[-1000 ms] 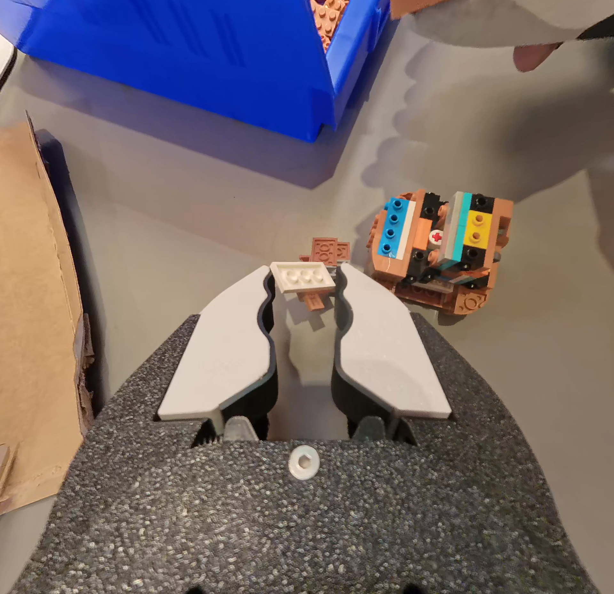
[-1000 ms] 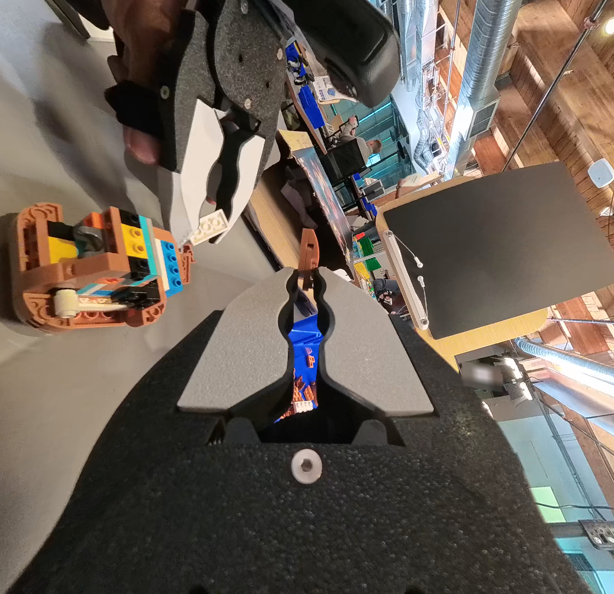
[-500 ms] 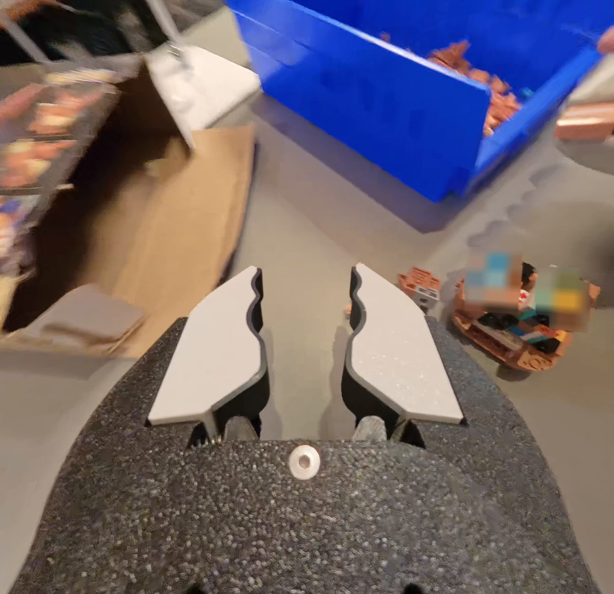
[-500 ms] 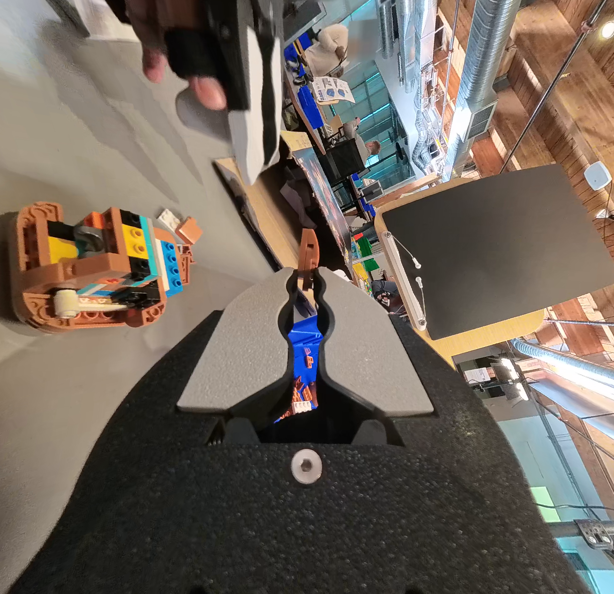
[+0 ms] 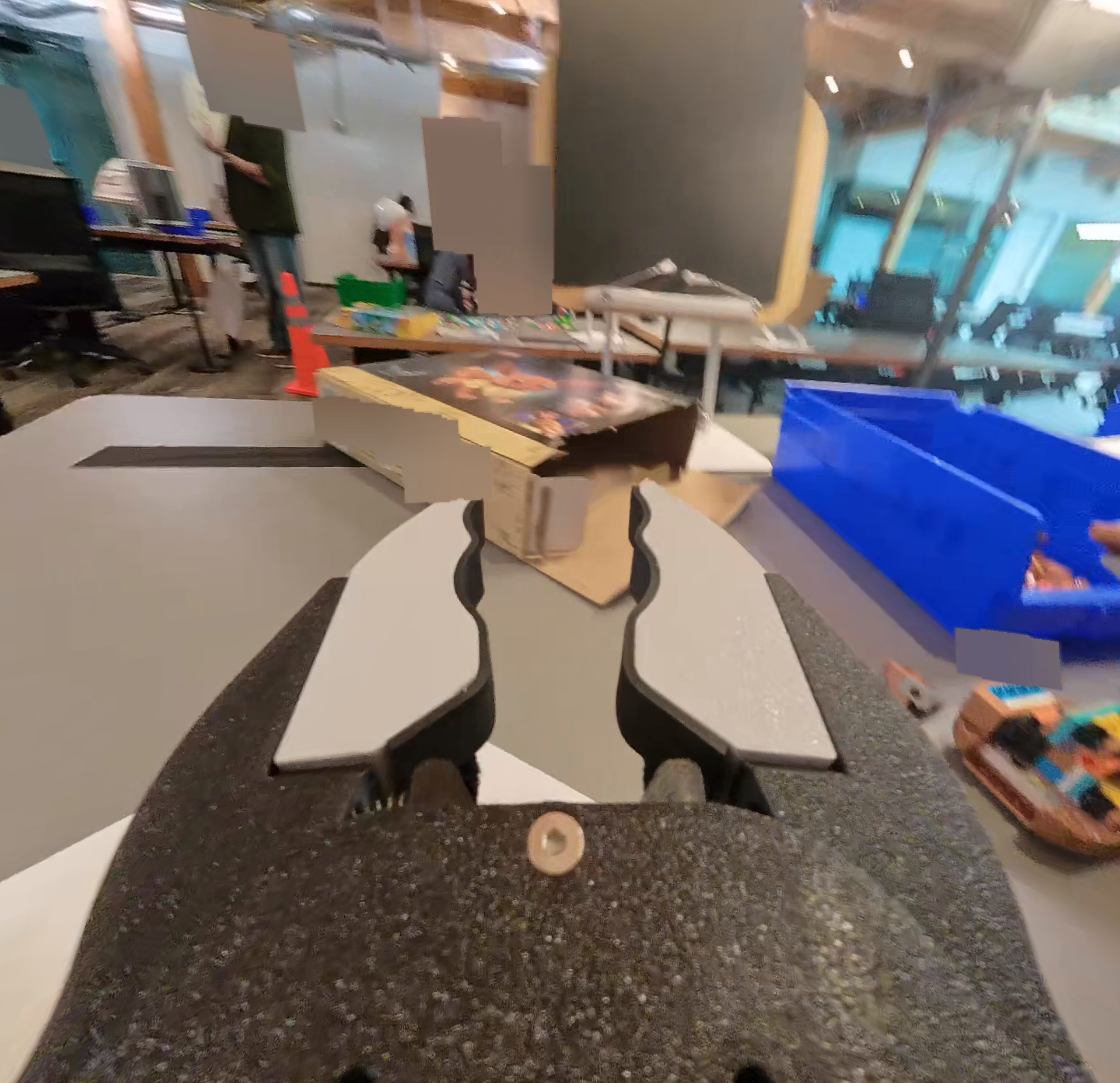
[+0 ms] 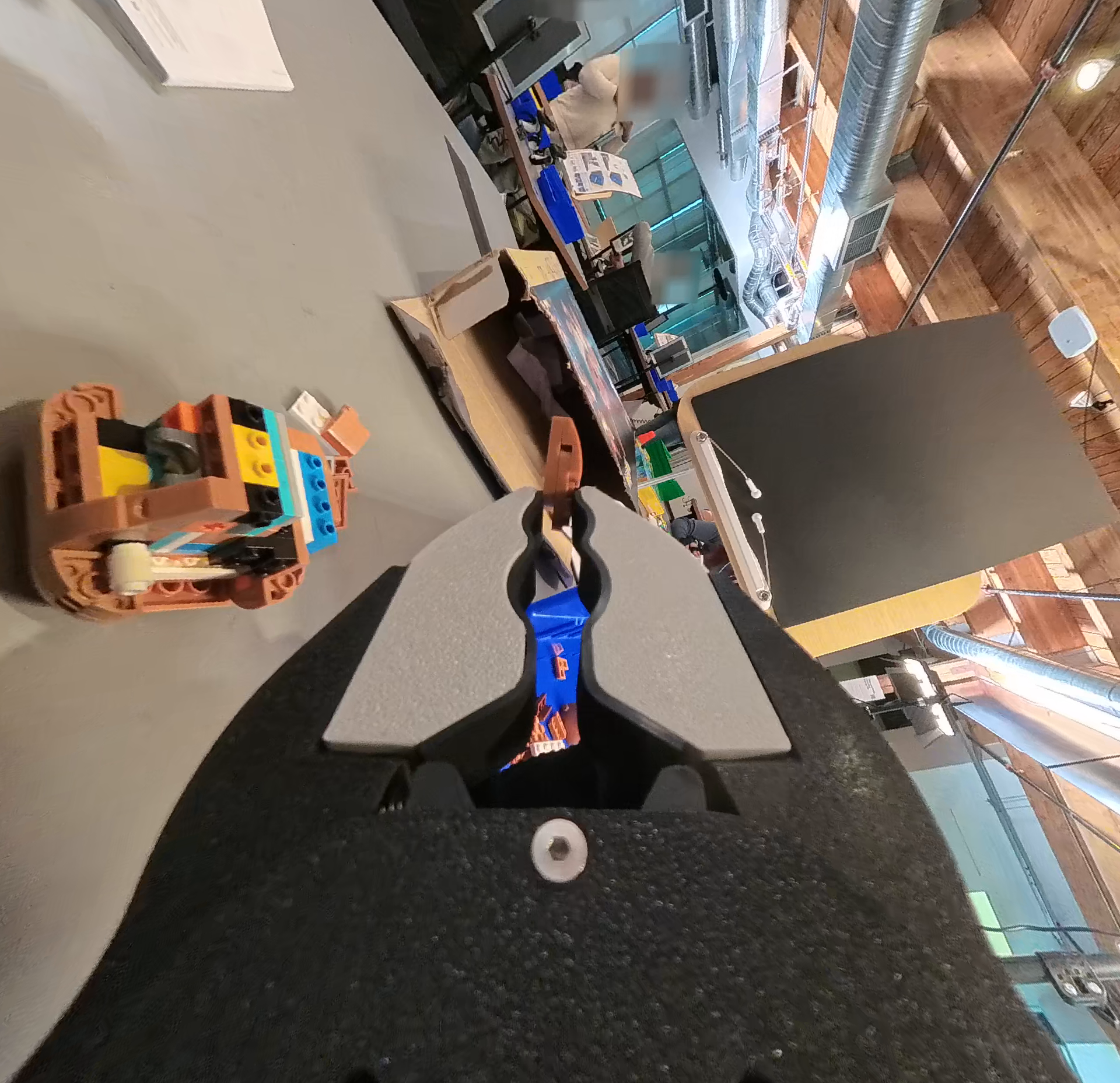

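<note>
Grey table: bin, box, brick model

Table layout — bin, box, model

On the grey table, the multicoloured brick-built model sits left of the open cardboard box — the blue plastic bin right of that box.

A matt grey table is seen under everything. On it, beside the glossy plastic brick model, lies a box of raw brown cardboard with a glossy printed lid. Smooth blue plastic forms the bin. Grainy black foam-like bodies and matt grey fingers are shown on both grippers.
</note>
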`<act>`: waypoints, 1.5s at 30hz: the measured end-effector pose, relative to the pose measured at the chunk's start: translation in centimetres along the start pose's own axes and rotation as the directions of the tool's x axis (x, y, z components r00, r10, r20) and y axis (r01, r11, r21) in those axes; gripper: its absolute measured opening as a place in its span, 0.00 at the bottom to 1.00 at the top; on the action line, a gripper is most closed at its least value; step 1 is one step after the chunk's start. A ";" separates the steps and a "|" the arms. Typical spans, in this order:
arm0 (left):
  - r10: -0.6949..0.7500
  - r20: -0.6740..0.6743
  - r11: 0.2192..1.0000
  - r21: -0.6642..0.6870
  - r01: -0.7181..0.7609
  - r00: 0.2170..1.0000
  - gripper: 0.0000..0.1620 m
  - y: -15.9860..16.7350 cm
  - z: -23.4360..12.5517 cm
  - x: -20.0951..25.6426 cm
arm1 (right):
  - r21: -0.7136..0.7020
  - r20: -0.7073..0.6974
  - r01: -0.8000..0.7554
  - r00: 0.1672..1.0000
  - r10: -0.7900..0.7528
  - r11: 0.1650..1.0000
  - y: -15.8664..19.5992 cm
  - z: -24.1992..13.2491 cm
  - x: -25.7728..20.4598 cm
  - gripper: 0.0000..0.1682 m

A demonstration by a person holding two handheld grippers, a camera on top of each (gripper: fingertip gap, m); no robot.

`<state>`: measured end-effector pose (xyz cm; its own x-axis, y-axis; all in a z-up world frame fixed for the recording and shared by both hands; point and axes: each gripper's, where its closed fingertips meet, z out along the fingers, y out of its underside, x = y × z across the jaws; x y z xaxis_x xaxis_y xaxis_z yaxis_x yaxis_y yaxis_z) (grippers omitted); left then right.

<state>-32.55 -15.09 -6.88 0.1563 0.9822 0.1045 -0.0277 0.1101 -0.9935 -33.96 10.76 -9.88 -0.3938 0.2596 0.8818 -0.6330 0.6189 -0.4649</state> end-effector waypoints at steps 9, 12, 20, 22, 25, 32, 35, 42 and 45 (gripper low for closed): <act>-0.412 0.008 0.905 0.114 0.409 0.911 0.18 1.7 0.0 -7.0 | 0.015 0.000 -0.005 1.000 0.005 1.000 -0.4 0.0 -0.2 0.04; -0.372 -0.004 0.923 0.106 0.370 0.928 0.17 1.7 1.8 -7.8 | 0.022 -0.010 -0.013 1.000 0.014 1.000 -0.6 0.0 -0.1 0.04; -0.219 -0.178 0.975 -0.071 0.209 0.959 0.22 1.0 6.8 -3.2 | 0.039 -0.036 -0.050 0.998 0.052 0.998 -1.1 0.2 -0.4 0.04; -0.165 -0.298 0.985 -0.105 0.139 0.940 0.23 -0.5 7.2 1.0 | 0.047 -0.057 -0.049 0.997 0.052 0.998 -1.2 0.2 -0.1 0.04; -0.102 -0.539 0.986 -0.168 0.012 0.836 0.26 -2.0 7.5 8.8 | 0.068 -0.095 -0.051 0.994 0.057 0.996 -1.5 0.1 0.5 0.04; -0.227 -0.884 0.956 -0.282 -0.077 0.408 0.36 -1.0 6.8 22.0 | 0.041 -0.218 0.055 0.975 -0.044 0.998 -1.5 0.6 2.4 0.04; -0.321 -0.884 0.947 -0.301 0.112 0.341 0.37 -1.0 7.8 22.8 | 0.014 -0.256 0.127 0.959 -0.119 0.992 -1.4 1.2 2.9 0.04; -0.392 -0.871 0.917 -0.344 0.201 0.297 0.37 0.2 7.4 21.2 | 0.019 -0.288 0.211 0.937 -0.197 0.977 -2.3 3.5 3.1 0.04; -0.335 -0.883 0.942 -0.306 0.138 0.328 0.37 1.1 7.3 21.2 | 0.003 -0.288 0.236 0.931 -0.225 0.972 -2.1 4.0 3.0 0.04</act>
<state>-36.44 6.95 -5.40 0.9328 0.1502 0.3277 0.2975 0.1927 -0.9351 -36.45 7.31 -6.54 -0.0322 0.3164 0.9481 -0.7102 0.6602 -0.2444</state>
